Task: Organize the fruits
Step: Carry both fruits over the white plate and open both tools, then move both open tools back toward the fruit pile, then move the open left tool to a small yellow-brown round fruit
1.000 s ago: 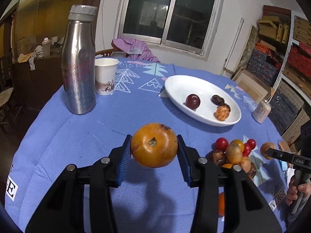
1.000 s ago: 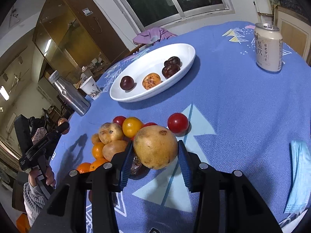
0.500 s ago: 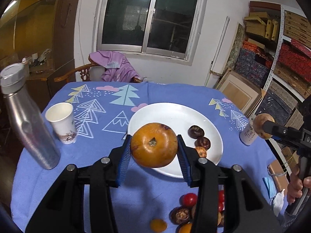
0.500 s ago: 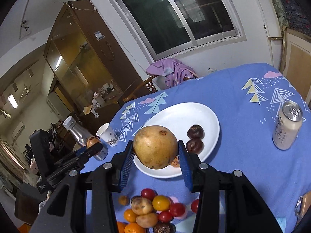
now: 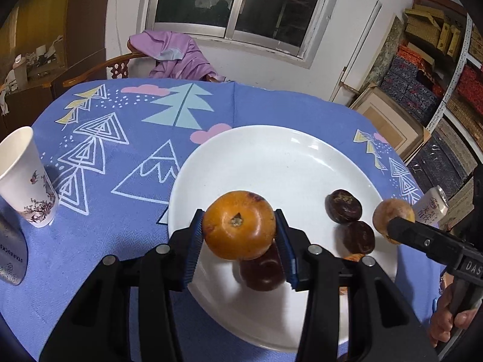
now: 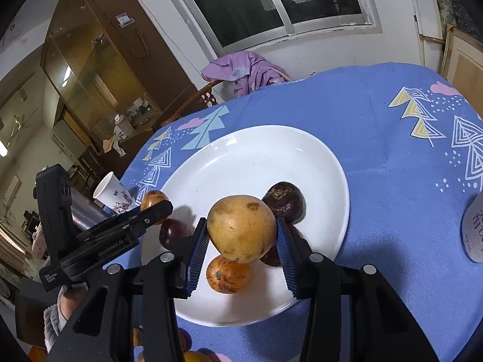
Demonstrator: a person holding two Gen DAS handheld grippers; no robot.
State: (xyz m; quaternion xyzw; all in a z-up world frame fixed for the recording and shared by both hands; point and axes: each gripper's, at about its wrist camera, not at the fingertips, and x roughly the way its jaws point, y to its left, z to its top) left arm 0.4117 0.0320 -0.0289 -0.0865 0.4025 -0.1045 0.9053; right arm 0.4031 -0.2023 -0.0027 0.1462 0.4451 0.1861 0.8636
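Smooth round fruits (image 5: 238, 229) above glossy white plate (image 5: 271, 157)

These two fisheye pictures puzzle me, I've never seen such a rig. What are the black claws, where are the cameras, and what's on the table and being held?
No robot here: a person holds a two-finger gripper in each hand, each with a camera looking along its fingers. In the left wrist view, the left gripper is shut on an orange fruit. In the right wrist view, the right gripper is shut on a yellow-brown fruit. Both hover above a white plate that already holds several dark fruits and a speckled orange one. The blue tablecloth also carries a paper cup, a drinks can and a steel bottle.
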